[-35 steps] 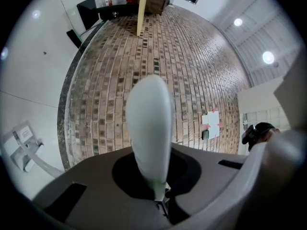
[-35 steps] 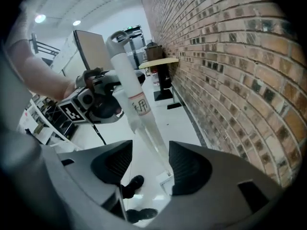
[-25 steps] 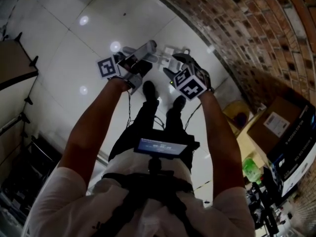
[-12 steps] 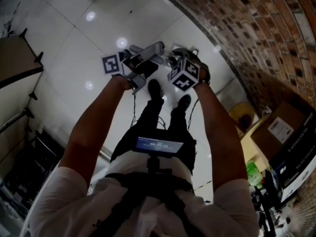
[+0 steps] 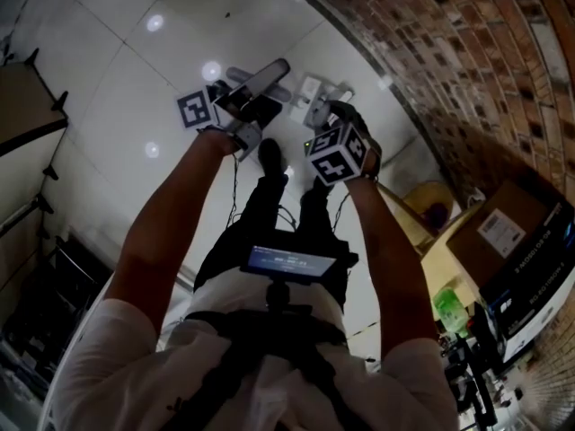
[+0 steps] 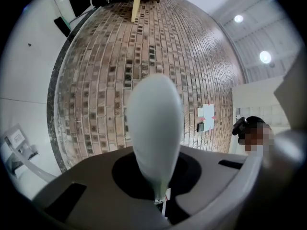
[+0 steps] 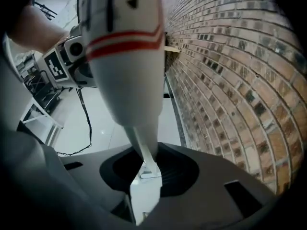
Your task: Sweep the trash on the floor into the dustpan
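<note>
In the left gripper view my left gripper [image 6: 156,190] is shut on a pale, rounded handle [image 6: 154,128] that rises straight out of the jaws. From the head view this gripper [image 5: 256,106] is held out above the white floor, with a grey bar [image 5: 260,81] crossing at its tip. My right gripper [image 7: 146,176] has just been closing its jaws, and a white handle with red stripes [image 7: 125,56] is clamped between them. In the head view the right gripper [image 5: 328,115] is close beside the left one. I cannot pick out any trash on the floor.
A brick wall [image 5: 467,61] curves along the right side. At its foot are a cardboard box [image 5: 499,227], a yellow object [image 5: 431,206] and a green bottle [image 5: 454,308]. A dark rack [image 5: 45,303] stands at the left. The person's shoes [image 5: 269,160] are below the grippers.
The right gripper swung in toward the left one, then dropped slightly and tipped further down. The left gripper hardly shifted.
</note>
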